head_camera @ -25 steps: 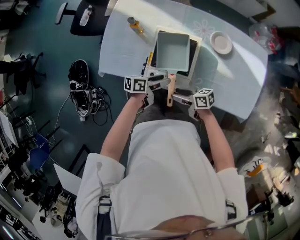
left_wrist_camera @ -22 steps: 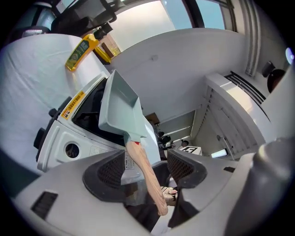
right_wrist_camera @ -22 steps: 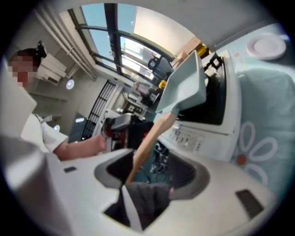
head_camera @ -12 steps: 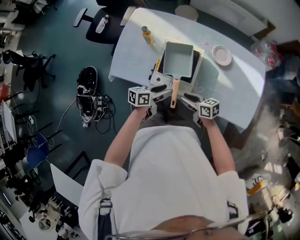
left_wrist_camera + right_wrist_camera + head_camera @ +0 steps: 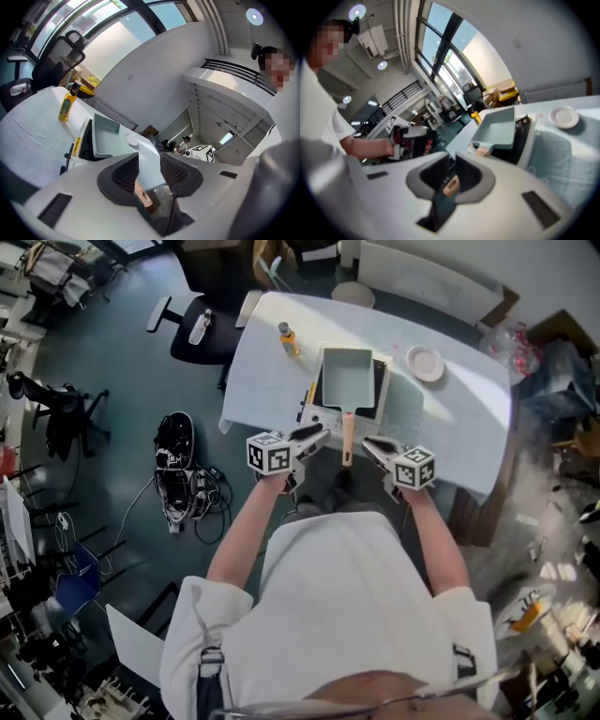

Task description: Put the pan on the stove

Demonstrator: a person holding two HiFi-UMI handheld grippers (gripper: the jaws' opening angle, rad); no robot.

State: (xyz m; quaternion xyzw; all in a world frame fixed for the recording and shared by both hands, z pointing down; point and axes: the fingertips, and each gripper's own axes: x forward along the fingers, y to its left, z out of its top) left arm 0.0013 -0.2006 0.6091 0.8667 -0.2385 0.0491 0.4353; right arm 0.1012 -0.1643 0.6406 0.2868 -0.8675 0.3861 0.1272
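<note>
A pale green square pan (image 5: pixel 347 376) sits on the black-topped white stove (image 5: pixel 322 414). Its wooden handle (image 5: pixel 347 432) points toward me over the table's near edge. My left gripper (image 5: pixel 317 434) hovers just left of the handle and my right gripper (image 5: pixel 367 442) just right of it. The left gripper (image 5: pixel 149 161) is closing, with a clear gap between its jaws and nothing pressed. Through that gap the handle end (image 5: pixel 143 197) shows. The right gripper (image 5: pixel 451 171) is closing to a narrow slit, where the handle end (image 5: pixel 451 186) also shows. The pan appears in both gripper views (image 5: pixel 105 136) (image 5: pixel 499 124).
A yellow bottle (image 5: pixel 288 337) stands at the table's far left and a small white plate (image 5: pixel 425 363) lies right of the stove. The table (image 5: pixel 267 371) carries a white cloth. On the floor to the left are an office chair (image 5: pixel 202 329) and a black tangle of cables (image 5: pixel 178 460).
Both grippers' jaws have narrowed, the right more than the left. The pan has stayed on the stove. The head view has shifted, so the table now sits smaller and farther off.
</note>
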